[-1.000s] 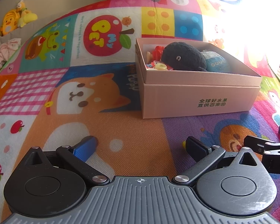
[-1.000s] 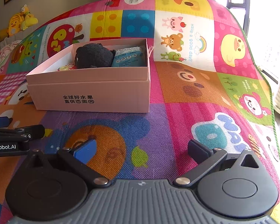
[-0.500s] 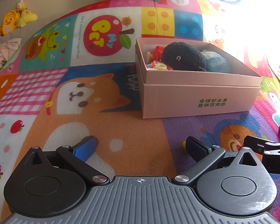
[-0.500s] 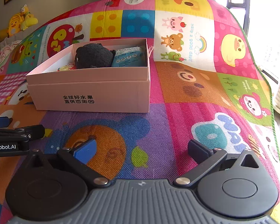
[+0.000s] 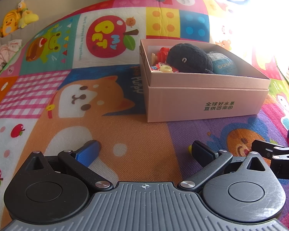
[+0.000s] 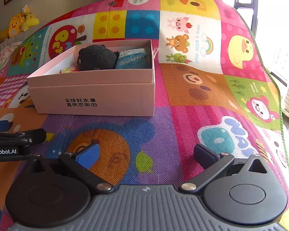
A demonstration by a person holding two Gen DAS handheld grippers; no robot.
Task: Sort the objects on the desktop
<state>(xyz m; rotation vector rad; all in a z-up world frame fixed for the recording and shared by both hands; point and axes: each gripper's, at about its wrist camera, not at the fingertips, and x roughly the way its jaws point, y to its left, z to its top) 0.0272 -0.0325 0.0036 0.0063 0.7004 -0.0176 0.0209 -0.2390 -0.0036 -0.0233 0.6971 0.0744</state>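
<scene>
The box (image 5: 206, 98) is sitting on the mat (image 5: 106, 134) ahead of both grippers, already holding a dark plush (image 5: 188, 57), a blue packet (image 5: 223, 66) and what are possibly small toys at its left end. It is lying up and right of the left gripper (image 5: 144, 151) and up and left of the right gripper (image 6: 146, 155), long side facing them, about equally near. Both pairs of fingers are gaping wide, gripping nothing, with no loose item showing on the mat.

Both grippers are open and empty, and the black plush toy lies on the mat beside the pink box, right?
Not quite: the black plush toy lies inside the pink box, as the left wrist view shows. Left gripper and right gripper are open and empty.
</scene>
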